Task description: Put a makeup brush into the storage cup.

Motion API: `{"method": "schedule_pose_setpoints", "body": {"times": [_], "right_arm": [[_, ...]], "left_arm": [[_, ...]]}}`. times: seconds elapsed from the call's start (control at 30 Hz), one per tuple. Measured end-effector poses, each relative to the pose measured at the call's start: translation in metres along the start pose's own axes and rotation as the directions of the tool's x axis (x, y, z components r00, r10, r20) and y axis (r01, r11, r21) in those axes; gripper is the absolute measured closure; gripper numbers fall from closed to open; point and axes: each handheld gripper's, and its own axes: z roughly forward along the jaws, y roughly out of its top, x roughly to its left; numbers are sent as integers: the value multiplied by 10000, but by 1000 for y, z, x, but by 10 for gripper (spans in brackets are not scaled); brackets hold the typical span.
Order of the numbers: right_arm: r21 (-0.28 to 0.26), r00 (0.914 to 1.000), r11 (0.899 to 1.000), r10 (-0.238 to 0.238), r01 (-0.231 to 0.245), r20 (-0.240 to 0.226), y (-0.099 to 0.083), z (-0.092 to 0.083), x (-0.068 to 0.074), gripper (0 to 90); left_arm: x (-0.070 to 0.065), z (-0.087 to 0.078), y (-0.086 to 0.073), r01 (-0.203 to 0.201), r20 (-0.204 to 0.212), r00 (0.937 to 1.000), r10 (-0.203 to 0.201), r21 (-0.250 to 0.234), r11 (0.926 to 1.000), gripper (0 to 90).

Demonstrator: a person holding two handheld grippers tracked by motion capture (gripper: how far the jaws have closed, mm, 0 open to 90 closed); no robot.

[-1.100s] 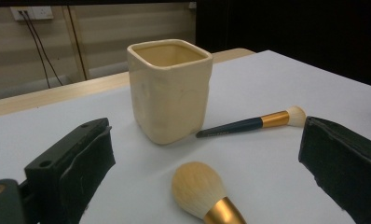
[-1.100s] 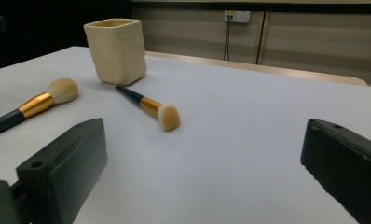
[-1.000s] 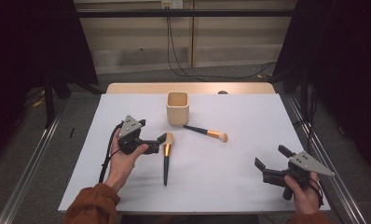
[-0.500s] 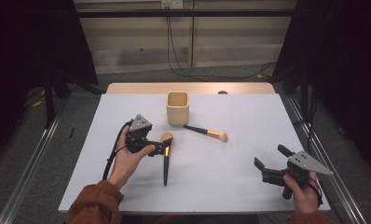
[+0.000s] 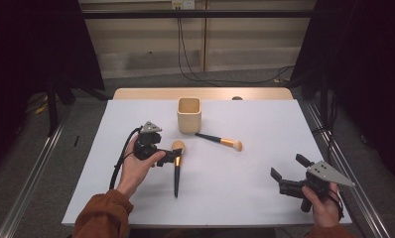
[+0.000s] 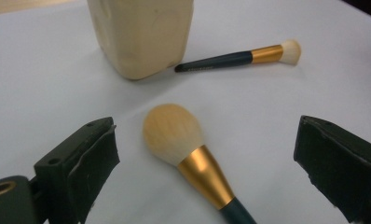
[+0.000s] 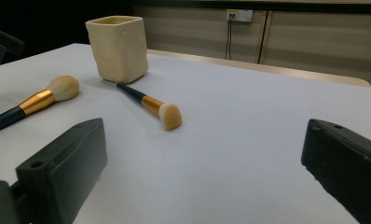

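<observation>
A large brush [image 5: 176,166] with a dark handle, gold ferrule and pale round head lies on the white table [image 5: 245,198], head toward a cream square cup [image 5: 189,115]. My left gripper [image 5: 172,157] is open, low over the table, its jaws on either side of the brush's ferrule. In the left gripper view the brush head [image 6: 172,133] lies between the open jaws of the left gripper [image 6: 210,140], untouched. A smaller brush [image 5: 220,141] lies right of the cup. My right gripper [image 5: 287,166] is held open at the near right, with nothing between the jaws of the right gripper [image 7: 204,144].
The cup [image 6: 141,35] stands just beyond the large brush, with the small brush [image 6: 239,57] touching its base. From the right gripper view the cup [image 7: 118,46], small brush [image 7: 151,106] and large brush [image 7: 39,100] lie ahead to the left. Dark stands flank the table.
My left gripper has moved right and a little nearer, bringing its open jaws around the large brush's ferrule. The right gripper and both brushes have stayed put.
</observation>
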Motion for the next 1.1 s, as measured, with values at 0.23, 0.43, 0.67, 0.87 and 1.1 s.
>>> {"method": "schedule_pose_setpoints", "body": {"times": [0.23,0.43,0.67,0.87,1.1], "right_arm": [[6,10000,10000,-27,27,-88,0,0,1,0],[46,10000,10000,-28,29,-92,0,1,1,0],[95,9999,9999,-68,69,-119,-1,1,1,0],[138,9999,9999,-48,50,-157,-1,1,2,0],[180,9998,9998,-83,86,-187,-1,2,2,0]], "left_arm": [[-5,7,8,-330,-41,9994,337,1162,9927,51],[-6,16,14,-386,-328,9984,470,2218,9743,56],[-10,24,17,-205,-576,9974,425,3390,9405,62],[-12,32,16,112,-811,9964,230,3983,9172,50],[-15,40,13,301,-805,9967,101,4820,8757,52]]}}
